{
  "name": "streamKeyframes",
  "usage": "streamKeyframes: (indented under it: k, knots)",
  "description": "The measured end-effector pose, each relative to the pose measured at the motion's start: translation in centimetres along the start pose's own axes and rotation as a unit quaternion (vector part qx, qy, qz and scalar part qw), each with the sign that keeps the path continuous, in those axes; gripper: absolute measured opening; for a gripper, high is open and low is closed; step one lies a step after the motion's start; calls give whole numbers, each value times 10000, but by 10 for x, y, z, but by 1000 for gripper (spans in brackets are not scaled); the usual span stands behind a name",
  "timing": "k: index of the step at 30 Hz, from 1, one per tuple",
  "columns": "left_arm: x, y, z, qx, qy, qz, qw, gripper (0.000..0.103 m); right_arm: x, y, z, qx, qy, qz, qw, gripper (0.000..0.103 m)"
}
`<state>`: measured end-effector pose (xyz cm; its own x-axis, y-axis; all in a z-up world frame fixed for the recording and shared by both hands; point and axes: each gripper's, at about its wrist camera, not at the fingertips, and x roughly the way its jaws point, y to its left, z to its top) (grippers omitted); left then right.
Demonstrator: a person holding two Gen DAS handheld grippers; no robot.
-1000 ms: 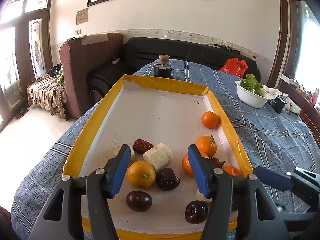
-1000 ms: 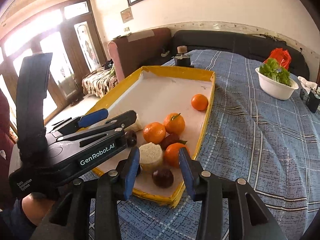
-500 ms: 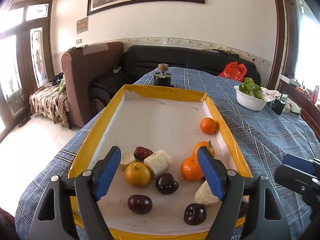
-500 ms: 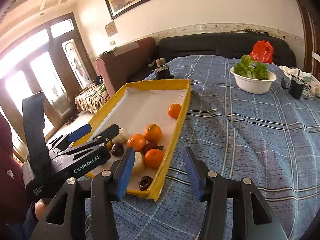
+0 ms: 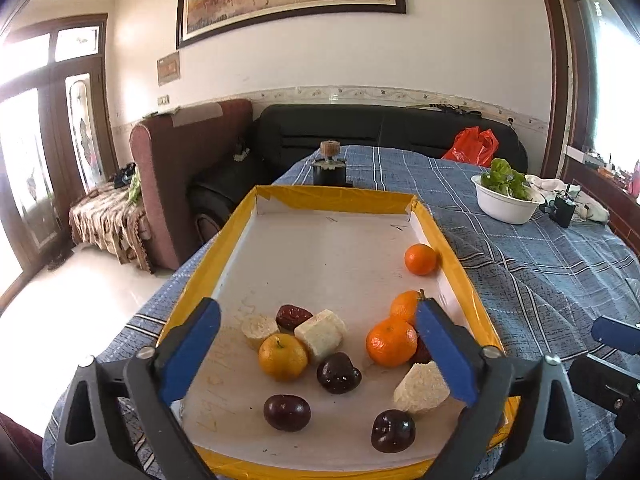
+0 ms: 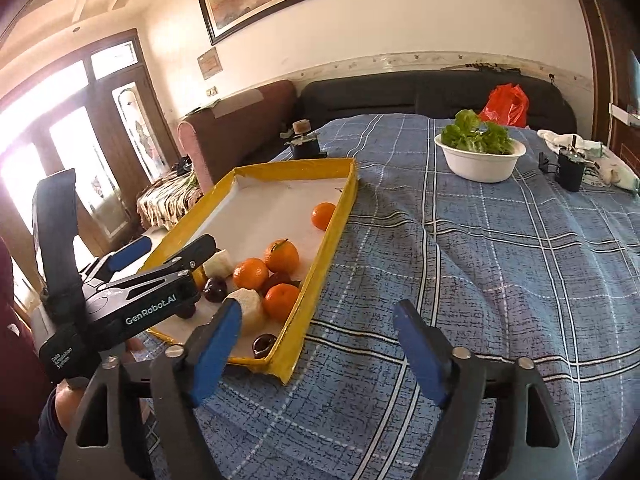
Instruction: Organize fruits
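Two blue-padded grippers hover with jaws opening and nothing between the pads. The left gripper hangs over the near end of the yellow-rimmed white tray, where oranges, dark plums and pale cut chunks lie below its jaws. The right gripper is over the blue plaid cloth, beside the tray.

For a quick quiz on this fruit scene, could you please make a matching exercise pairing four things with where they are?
Things:
1. lone orange
2. red date
3. white bowl of lettuce
4. red plastic bag

Places:
A. on the dark sofa
B. on the blue plaid cloth, outside the tray
C. far right of the yellow-rimmed tray, against its wall
D. between two pale cut chunks

Pairs: 1-C, 2-D, 3-B, 4-A
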<state>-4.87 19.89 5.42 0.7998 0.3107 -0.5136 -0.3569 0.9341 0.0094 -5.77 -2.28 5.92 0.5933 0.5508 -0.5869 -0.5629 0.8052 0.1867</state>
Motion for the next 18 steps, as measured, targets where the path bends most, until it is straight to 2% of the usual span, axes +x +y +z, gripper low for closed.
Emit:
streamKeyframes:
  k: [2,5,9,12,15,18]
  knots:
    - [1,-3,0,76,33,98,9999,103,1,0,0,-57,-18,-87,9999,90]
    - [3,-6,1,191,108,448,9988,103,1,1,-2,-110,-13,-174,9998,90]
    - [2,-3,1,108,126,370,9992,103,2,0,-2,-117,-18,-246,9996,90]
    - [3,-2,2,110,162,446,9988,103,3,-1,-3,-101,6,-278,9996,90]
    - [0,-4,2,164,132,303,9993,103,3,-1,-3,-123,27,-300,9995,90]
    - [-4,-6,2,216,37,405,9989,103,4,1,-4,-182,20,-344,9992,90]
